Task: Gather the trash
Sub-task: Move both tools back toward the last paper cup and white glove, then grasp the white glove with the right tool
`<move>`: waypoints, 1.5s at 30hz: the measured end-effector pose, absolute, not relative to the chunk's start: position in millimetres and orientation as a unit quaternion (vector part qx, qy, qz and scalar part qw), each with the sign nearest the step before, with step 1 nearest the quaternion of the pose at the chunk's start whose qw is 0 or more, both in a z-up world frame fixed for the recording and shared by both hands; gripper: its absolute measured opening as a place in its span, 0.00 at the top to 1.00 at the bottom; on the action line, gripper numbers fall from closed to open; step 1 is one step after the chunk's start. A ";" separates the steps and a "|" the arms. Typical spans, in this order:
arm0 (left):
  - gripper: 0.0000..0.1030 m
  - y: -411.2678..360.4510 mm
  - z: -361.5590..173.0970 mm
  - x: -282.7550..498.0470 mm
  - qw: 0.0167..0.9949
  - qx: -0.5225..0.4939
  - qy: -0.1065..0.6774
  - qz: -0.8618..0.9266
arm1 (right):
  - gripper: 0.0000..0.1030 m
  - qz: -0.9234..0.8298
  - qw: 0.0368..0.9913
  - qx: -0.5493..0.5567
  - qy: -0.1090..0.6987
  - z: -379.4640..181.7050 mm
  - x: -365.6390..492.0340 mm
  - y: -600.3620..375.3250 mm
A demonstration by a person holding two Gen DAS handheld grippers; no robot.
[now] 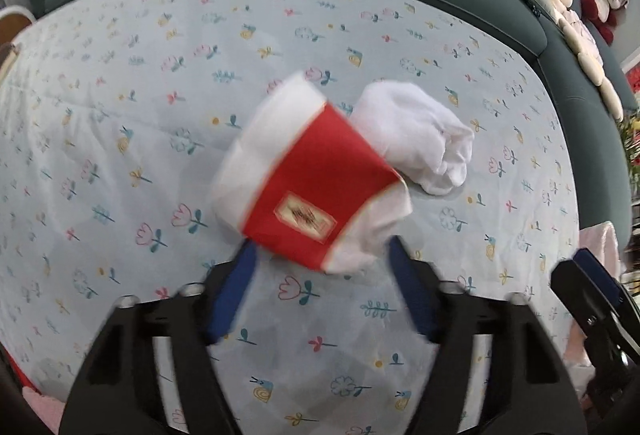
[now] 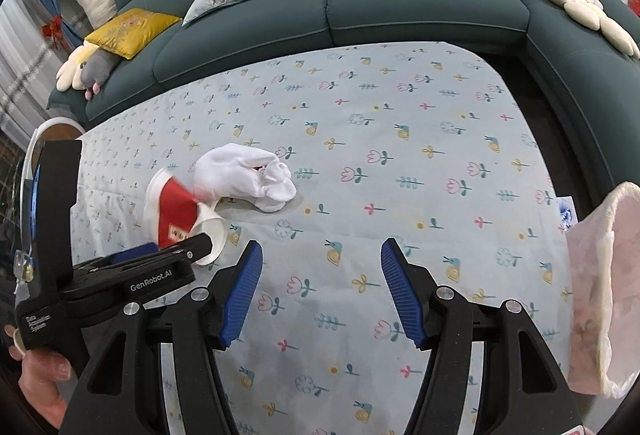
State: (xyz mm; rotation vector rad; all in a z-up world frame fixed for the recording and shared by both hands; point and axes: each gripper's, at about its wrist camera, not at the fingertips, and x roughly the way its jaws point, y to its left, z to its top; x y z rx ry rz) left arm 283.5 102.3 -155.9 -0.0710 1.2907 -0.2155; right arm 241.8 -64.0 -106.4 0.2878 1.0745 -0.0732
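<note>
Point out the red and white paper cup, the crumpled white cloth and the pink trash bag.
paper cup point(image 1: 320, 191): left wrist view, on its red sleeve.
white cloth point(image 2: 240, 175): right wrist view, on its bunched middle.
trash bag point(image 2: 596, 275): right wrist view, on its pink outer wall.

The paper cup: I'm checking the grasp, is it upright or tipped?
Tipped. The paper cup lies tilted, motion-blurred, at the open left gripper; its rim faces sideways.

Left gripper point(image 1: 320, 255) open w/ blurred red-white paper cup point(image 1: 310, 183) just past its tips, white crumpled cloth point(image 1: 416, 139) beside, on floral sheet point(image 1: 120, 95).
</note>
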 end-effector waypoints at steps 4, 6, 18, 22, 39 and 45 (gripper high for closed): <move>0.79 111.0 -161.1 282.9 0.789 -0.045 0.605 -0.096 | 0.42 -0.029 0.847 0.132 0.514 -112.2 251.1 -55.5; 0.88 117.6 -163.4 282.6 0.787 -0.054 0.607 -0.095 | 0.42 -0.026 0.847 0.132 0.515 -113.8 254.7 -52.2; 1.00 145.7 -146.7 280.5 0.805 -0.085 0.579 -0.093 | 0.42 -0.011 0.845 0.128 0.519 -118.6 264.9 -36.9; 1.00 151.6 -137.2 279.6 0.811 -0.097 0.570 -0.089 | 0.42 -0.004 0.844 0.132 0.520 -120.1 271.5 -34.8; 1.00 160.7 -130.0 304.5 0.818 -0.104 0.562 -0.071 | 0.57 0.014 0.823 0.150 0.548 -159.0 333.5 -23.8; 1.00 155.4 -129.7 307.4 0.818 -0.098 0.562 -0.076 | 0.90 0.027 0.814 0.148 0.561 -170.0 332.1 -19.1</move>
